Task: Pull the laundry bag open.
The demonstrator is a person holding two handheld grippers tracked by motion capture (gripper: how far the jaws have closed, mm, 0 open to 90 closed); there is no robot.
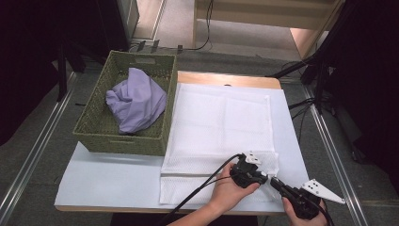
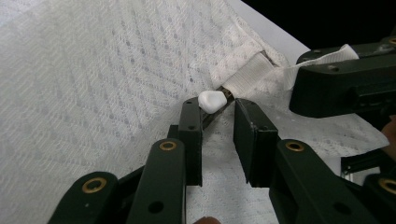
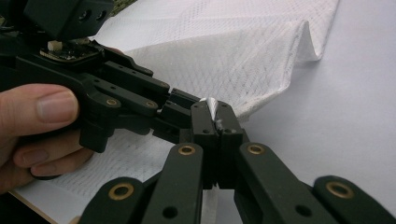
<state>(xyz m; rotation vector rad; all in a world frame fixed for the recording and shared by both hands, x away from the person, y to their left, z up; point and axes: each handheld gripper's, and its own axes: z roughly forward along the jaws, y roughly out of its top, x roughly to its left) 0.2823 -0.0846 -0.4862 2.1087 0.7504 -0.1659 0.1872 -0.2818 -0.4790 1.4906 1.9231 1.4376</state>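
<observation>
- nearest the person, at the table's front right corner, the right gripper (image 1: 276, 181) is clenched on a corner tab of the white mesh laundry bag (image 1: 221, 127); in the right gripper view its jaws are pressed flat together with a strip of white fabric pinched between them.
- the right hand (image 1: 306, 217) holds that gripper from below at the table's front edge, the grey three-cornered plate (image 1: 323, 190) standing out to its right.
- just to its left, the left gripper (image 2: 218, 114) points at the same corner of the bag; its jaws stand slightly apart, with the white zipper pull (image 2: 211, 101) sitting at the tip of one jaw and not squeezed between the two.
- the left hand (image 1: 230, 190) wraps the left gripper's body, and black cables (image 1: 197, 190) trail back off the front edge.
- the bag lies flat on the white table (image 1: 108, 179), covering its middle and right part from the front edge nearly to the back; the corner at the grippers is lifted and puckered.
- further back on the left, a green woven basket (image 1: 120, 141) stands on the table, its right wall just beside the bag's left edge.
- inside the basket lies a crumpled lilac cloth (image 1: 136, 100).
- beyond the table is grey floor with a wooden frame (image 1: 263, 16).
</observation>
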